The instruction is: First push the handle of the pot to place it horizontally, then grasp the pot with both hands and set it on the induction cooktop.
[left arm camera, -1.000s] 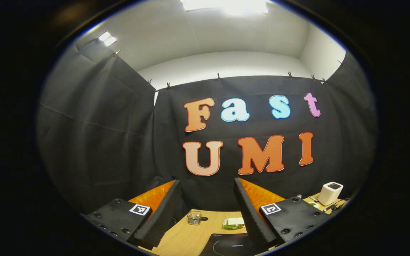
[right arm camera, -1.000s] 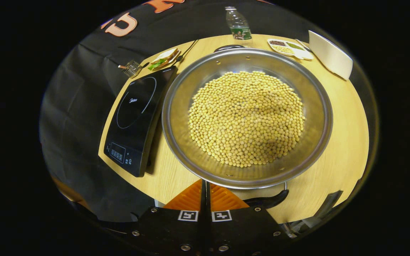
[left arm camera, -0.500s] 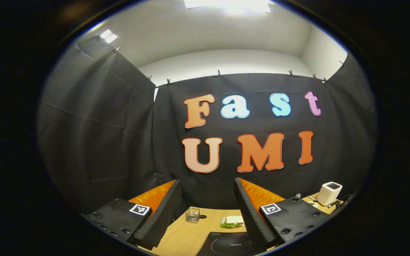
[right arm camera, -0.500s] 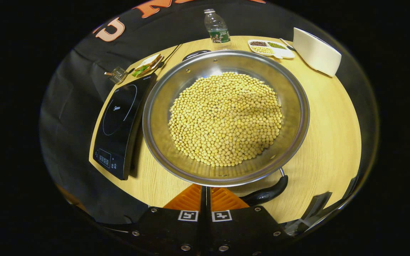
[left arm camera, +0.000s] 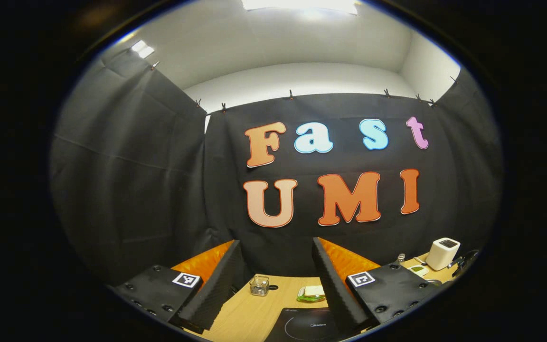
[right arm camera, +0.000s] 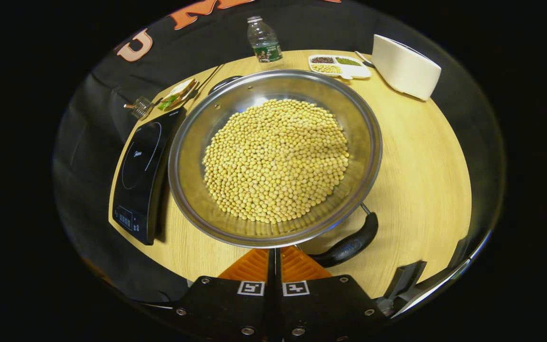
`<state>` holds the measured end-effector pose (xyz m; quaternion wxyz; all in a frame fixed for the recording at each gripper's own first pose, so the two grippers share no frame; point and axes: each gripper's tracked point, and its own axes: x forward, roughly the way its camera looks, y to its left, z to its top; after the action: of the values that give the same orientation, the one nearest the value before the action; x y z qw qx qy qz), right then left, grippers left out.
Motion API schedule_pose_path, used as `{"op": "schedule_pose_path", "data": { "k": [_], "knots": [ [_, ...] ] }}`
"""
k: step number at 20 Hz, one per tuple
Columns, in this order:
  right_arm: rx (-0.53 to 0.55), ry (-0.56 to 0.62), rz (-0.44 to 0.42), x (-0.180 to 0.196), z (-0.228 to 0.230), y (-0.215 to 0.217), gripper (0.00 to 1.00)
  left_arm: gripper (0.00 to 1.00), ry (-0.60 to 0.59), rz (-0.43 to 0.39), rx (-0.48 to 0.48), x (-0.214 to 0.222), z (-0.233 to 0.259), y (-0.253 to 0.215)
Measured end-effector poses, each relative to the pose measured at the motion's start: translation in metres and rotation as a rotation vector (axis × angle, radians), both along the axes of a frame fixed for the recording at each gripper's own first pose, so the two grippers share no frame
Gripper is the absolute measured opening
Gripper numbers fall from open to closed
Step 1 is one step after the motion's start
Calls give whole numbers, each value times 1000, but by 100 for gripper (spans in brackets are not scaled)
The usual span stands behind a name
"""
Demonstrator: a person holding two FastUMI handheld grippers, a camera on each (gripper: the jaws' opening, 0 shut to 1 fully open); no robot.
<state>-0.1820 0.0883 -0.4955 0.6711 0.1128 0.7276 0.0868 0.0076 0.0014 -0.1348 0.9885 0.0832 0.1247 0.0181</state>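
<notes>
Steel pot (right arm camera: pixel 273 156), heaped with yellow beans (right arm camera: pixel 276 159), sits on the wooden table (right arm camera: pixel 420 156) just ahead of the right gripper (right arm camera: pixel 274 254), whose fingers are pressed together with nothing between them. The pot's black handle (right arm camera: pixel 349 242) lies just right of those tips. The induction cooktop (right arm camera: pixel 140 175) lies left of the pot. The left gripper (left arm camera: pixel 276 280) is held high, fingers spread wide and empty, the cooktop below them.

Black cloth walls (left arm camera: pixel 126 190) clipped up; white ceiling (left arm camera: pixel 278 42), bright light panel (left arm camera: pixel 302 4); round wooden table (right arm camera: pixel 420 156).
</notes>
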Motion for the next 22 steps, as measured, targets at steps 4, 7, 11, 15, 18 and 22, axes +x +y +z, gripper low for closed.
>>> {"op": "schedule_pose_path", "data": {
  "k": [4, 7, 11, 15, 18, 22],
  "knots": [
    [-20, 5, -16, 6, -4, -12, 0, 98, 7, -6, -10, -2, -4, -4],
    [-24, 6, -35, 11, -7, -19, 0, 97, 3, 15, -9, -7, -9, 5],
    [-56, 0, -59, 17, -11, -35, 0, 98, 35, 24, -3, -16, -26, 14],
    [-110, -5, -75, 24, -19, -60, 0, 97, 12, 38, 1, -17, -19, 23],
    [-155, 7, -95, 29, -30, -84, 0, 97, -3, 42, 15, -21, -15, 26],
    [-163, -3, -135, 44, -34, -92, 0, 98, 2, 37, 11, -24, -15, 24]
  ]
}}
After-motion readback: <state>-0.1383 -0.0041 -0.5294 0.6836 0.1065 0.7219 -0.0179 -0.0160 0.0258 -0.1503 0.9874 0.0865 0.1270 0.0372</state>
